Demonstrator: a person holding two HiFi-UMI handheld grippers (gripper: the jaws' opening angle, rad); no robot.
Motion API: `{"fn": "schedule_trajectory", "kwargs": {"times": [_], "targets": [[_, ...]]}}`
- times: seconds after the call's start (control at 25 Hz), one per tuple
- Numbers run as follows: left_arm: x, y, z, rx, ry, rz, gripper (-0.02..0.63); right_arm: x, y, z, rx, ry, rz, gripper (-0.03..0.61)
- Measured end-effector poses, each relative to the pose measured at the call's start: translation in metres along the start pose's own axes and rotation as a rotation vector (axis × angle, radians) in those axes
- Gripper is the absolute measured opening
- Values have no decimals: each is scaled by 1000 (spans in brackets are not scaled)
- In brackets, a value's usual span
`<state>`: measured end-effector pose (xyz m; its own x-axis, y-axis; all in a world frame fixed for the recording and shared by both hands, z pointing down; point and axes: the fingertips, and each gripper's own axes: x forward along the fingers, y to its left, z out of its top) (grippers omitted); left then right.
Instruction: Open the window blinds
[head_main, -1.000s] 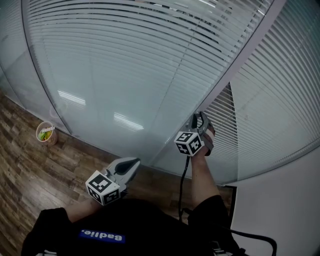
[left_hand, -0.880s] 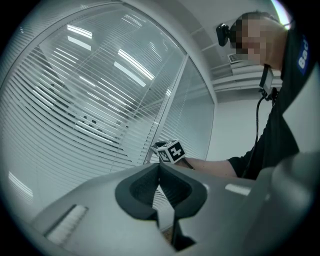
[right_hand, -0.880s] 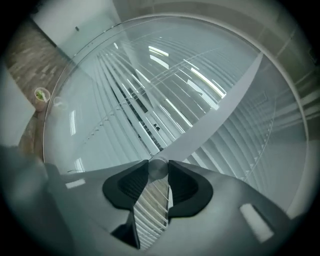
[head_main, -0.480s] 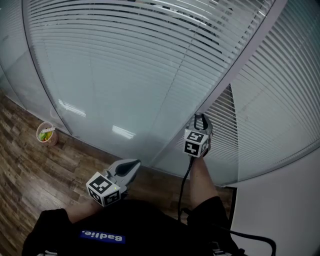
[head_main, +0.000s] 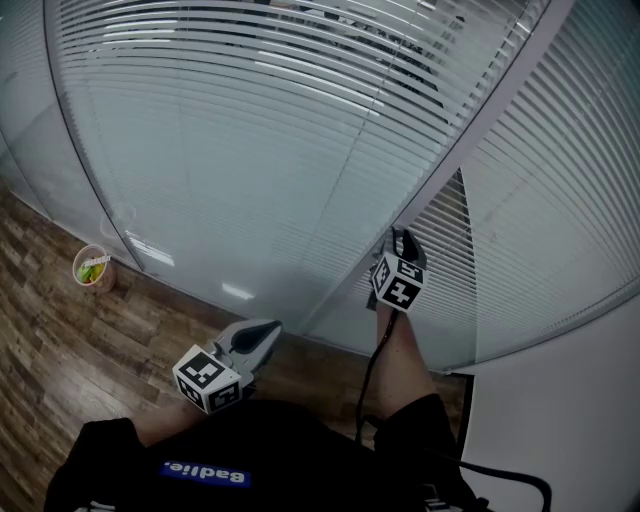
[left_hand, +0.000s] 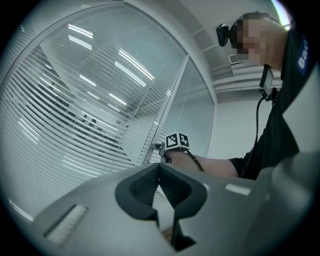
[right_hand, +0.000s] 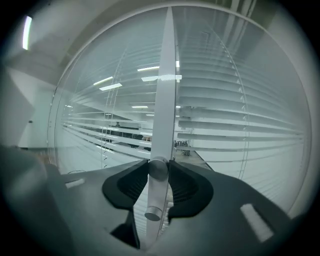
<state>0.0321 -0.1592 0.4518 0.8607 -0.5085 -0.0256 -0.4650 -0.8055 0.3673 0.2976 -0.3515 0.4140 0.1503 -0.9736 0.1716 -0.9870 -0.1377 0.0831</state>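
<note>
We clench our right gripper (head_main: 401, 240) on the round knob (right_hand: 158, 168) on the frame post (head_main: 480, 115), beside the blinds (head_main: 300, 120) with slats partly tilted. Our left gripper (head_main: 268, 326) is closed on nothing. A small cup (head_main: 92, 267) on the floor (head_main: 50, 350) holds something green and yellow.

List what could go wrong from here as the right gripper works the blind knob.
1. The right gripper pinches the small round knob only near its fingertips, so the knob may slip out when turned.
2. A second knob sits just below, between the jaw bases, and might get bumped.
3. The left gripper hangs shut, away from the frame, so nothing would steady a slip.
</note>
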Motion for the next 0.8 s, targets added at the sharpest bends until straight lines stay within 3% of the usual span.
{"fn": "schedule_trajectory", "kwargs": {"times": [0.08, 0.2, 0.52, 0.8], "targets": [[0, -1, 0, 1, 0, -1, 0, 0, 0, 0, -41, 4, -1, 133], [1, -1, -1, 0, 2, -3, 0, 0, 3, -2, -182, 24, -24, 135], [-1, -1, -6, -4, 6, -12, 0, -5, 20, -2, -722, 20, -136, 140], [0, -1, -6, -12, 8, -11, 0, -4, 23, -4, -939, 33, -186, 133]]}}
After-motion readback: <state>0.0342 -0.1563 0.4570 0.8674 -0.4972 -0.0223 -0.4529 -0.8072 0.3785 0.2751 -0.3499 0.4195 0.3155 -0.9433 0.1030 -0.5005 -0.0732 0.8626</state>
